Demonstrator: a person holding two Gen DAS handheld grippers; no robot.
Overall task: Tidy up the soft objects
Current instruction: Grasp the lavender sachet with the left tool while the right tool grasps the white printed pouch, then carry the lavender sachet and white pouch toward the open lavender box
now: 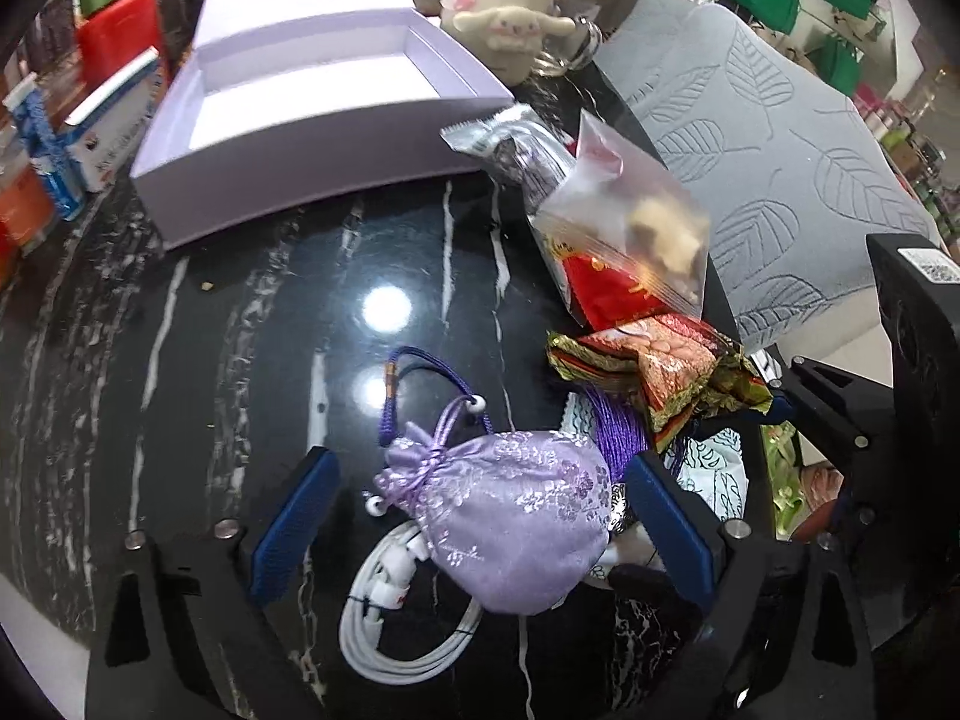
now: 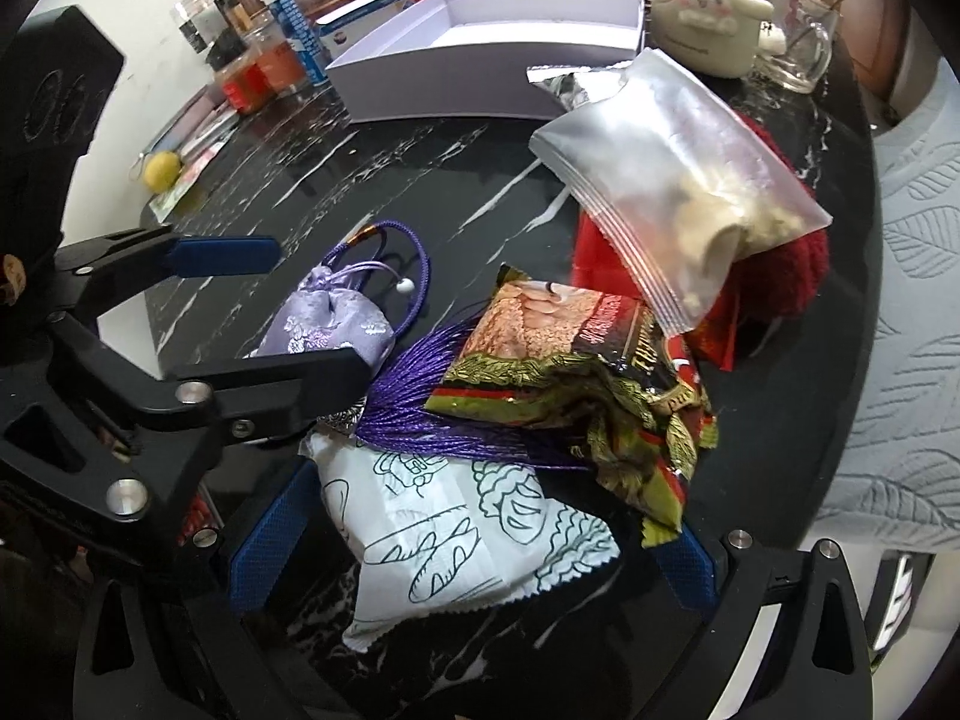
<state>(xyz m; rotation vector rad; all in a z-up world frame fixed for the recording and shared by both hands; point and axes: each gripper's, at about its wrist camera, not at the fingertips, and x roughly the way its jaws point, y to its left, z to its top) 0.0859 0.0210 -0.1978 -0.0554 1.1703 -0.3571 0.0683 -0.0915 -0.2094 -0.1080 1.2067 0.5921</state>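
pouch [image 1: 516, 516]: neck toward box [image 1: 336, 138]; left fingers [image 1: 294, 528] released, straddling; right fingers [image 2: 264, 540] released

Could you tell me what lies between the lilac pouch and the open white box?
Only bare black marble tabletop between pouch and box, seen in the left wrist view.

Light: bright, overhead.
Glare: two white spots on the tabletop [image 1: 240, 312].
Distortion: strong fisheye bending, dark corners.
Focus: sharp centrally, softer at edges.
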